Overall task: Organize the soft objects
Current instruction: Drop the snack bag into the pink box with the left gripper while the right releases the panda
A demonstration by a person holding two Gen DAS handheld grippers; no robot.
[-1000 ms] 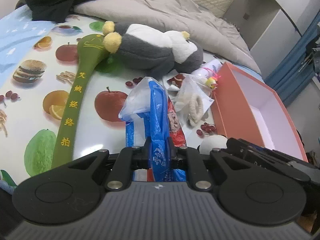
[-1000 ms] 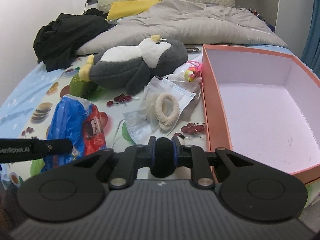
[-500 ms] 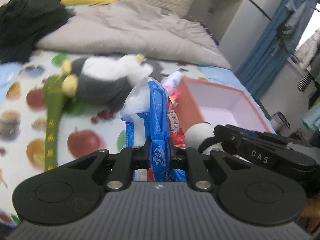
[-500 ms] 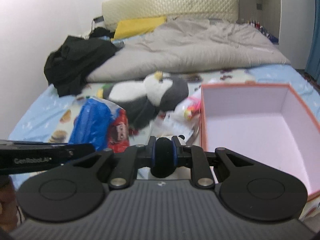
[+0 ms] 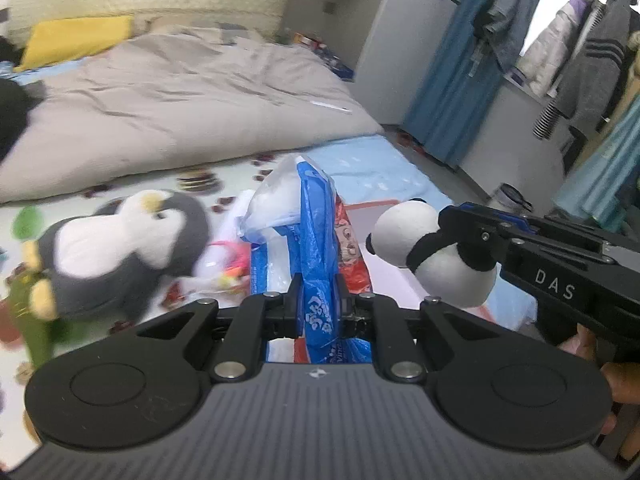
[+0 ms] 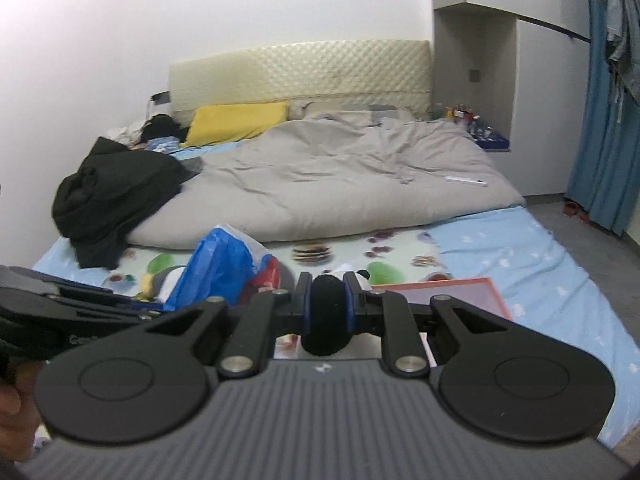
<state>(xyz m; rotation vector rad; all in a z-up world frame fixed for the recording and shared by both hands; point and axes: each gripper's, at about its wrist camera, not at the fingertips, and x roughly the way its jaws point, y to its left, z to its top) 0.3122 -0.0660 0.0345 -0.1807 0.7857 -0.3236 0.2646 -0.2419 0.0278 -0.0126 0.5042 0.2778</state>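
Observation:
My left gripper (image 5: 316, 300) is shut on a blue, white and red plastic bag (image 5: 308, 220) and holds it up over the bed. My right gripper (image 6: 327, 296) is shut on a small black-and-white panda plush (image 6: 326, 312), which also shows in the left wrist view (image 5: 432, 256), held in the air to the right of the bag. The orange box with a pale pink inside (image 6: 440, 290) lies below both grippers, partly hidden. A grey-and-white penguin plush (image 5: 120, 248) lies on the fruit-print sheet at the left.
A green plush stick (image 5: 36, 320) lies left of the penguin. A small pink and yellow toy in clear wrap (image 5: 224, 264) lies next to the bag. A grey duvet (image 6: 320, 184), black clothes (image 6: 112, 196) and a yellow pillow (image 6: 236, 122) lie farther up the bed.
Both grippers have risen and tilted up with their loads, so the bed and the box have dropped lower in view. The panda now hangs beside the bag above the box.

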